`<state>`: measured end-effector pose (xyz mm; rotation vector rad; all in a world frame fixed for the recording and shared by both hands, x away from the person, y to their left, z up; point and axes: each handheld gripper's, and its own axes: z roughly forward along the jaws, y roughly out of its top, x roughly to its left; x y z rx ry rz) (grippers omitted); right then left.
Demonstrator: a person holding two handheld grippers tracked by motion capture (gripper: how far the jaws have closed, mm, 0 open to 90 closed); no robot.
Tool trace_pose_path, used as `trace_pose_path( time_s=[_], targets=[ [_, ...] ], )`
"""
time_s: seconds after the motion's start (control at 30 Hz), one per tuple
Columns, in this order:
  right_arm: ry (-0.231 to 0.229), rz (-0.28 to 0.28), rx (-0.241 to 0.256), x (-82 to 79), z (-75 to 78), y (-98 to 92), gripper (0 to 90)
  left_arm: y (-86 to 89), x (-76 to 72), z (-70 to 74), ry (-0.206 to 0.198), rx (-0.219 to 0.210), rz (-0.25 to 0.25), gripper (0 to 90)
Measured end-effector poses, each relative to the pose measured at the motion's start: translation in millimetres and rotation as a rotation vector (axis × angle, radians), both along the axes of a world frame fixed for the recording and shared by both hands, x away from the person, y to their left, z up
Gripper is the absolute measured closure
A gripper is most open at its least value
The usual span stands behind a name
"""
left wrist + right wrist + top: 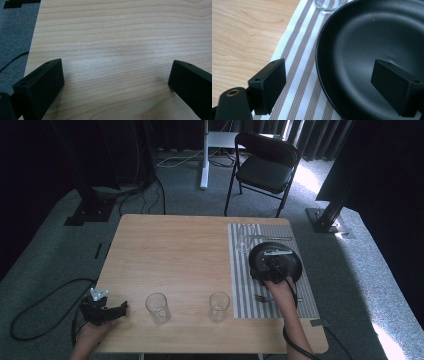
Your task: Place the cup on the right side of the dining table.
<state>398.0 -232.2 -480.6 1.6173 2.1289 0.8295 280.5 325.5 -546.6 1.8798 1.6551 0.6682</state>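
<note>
Wooden table (175,255), striped placemat (240,270), two glasses (158,308)

Two clear drinking glasses (158,308) (219,306) stand apart near the front edge of a light wooden table (175,255). Beyond the table, a black folding chair (264,167) stands on grey carpet (45,240).

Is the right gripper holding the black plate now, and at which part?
Nothing is held yet. The right gripper is open, its fingers astride the near rim of the black plate; the left gripper is open too.
</note>
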Motion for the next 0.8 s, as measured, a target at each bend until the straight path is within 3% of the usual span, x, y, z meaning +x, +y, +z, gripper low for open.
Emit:
trace_pose_path(
  time_s=[0.17, 0.5, 0.8],
  targets=[
    [-0.013, -0.018, -0.018, -11.5, -3.7, -8.4, 12.2, 0.0, 0.0, 0.0, 0.0, 0.0, 0.0, 0.6],
    [-0.04, -0.062, -0.006, -29.0, -7.5, -26.6, 12.2, 0.0, 0.0, 0.0, 0.0, 0.0, 0.0, 0.6],
    [-0.021, -0.039, -0.007, -47.2, -15.0, -36.7, 12.2, 0.0, 0.0, 0.0, 0.0, 0.0, 0.0, 0.6]
  ],
)
